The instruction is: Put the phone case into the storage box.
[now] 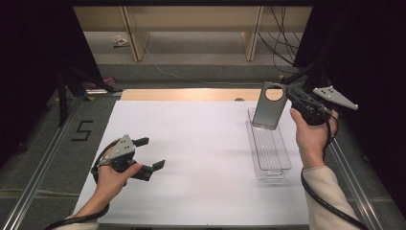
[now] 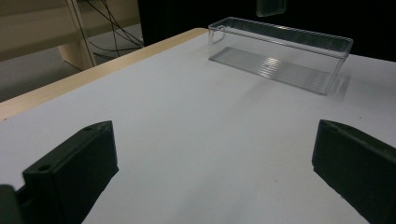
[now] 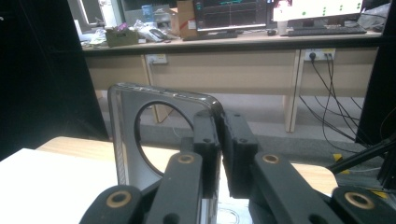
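The right gripper (image 1: 293,101) is clamped on the edge of a grey plate with a round hole (image 1: 269,106), holding it upright above the far end of the clear bin (image 1: 269,146), apparently for lowering in, while the left gripper (image 1: 149,153) idles, jaws apart.

White-topped desk (image 1: 191,158) on grey floor (image 1: 43,158); black curtains (image 1: 33,52) at both sides, wooden bench (image 3: 224,60) with monitors (image 3: 231,11) behind.
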{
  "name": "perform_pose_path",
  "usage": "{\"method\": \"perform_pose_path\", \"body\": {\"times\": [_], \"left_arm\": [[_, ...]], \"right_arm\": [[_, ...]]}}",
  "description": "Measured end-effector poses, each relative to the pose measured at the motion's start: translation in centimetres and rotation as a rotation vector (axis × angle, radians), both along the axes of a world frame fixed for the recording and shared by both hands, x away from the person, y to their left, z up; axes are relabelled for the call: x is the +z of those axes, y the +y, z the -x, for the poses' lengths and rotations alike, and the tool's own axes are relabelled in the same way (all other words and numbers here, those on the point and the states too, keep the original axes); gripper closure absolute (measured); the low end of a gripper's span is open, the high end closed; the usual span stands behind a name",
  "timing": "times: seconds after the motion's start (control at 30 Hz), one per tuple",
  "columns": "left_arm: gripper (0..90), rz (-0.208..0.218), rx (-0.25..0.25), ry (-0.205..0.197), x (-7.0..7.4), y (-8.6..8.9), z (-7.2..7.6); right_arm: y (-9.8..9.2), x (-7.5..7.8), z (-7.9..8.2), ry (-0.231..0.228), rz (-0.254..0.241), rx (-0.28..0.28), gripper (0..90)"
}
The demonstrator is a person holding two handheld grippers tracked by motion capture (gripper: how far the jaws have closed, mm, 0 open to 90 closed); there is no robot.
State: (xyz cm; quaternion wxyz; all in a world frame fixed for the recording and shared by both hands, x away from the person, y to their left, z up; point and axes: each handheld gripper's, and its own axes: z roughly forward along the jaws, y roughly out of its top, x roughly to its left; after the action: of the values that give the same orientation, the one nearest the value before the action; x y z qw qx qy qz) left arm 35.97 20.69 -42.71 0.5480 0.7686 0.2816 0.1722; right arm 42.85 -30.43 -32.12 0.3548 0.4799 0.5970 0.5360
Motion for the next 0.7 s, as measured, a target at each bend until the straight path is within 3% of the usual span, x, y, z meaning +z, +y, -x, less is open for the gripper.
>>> {"method": "perform_pose_path", "body": {"times": [0.7], "left_arm": [[0.0,0.0,0.001,0.001,-0.02,0.01,-0.01]], "right_arm": [[-0.29,-0.11,-0.21,-0.006,0.021,-0.009,85.1]]}}
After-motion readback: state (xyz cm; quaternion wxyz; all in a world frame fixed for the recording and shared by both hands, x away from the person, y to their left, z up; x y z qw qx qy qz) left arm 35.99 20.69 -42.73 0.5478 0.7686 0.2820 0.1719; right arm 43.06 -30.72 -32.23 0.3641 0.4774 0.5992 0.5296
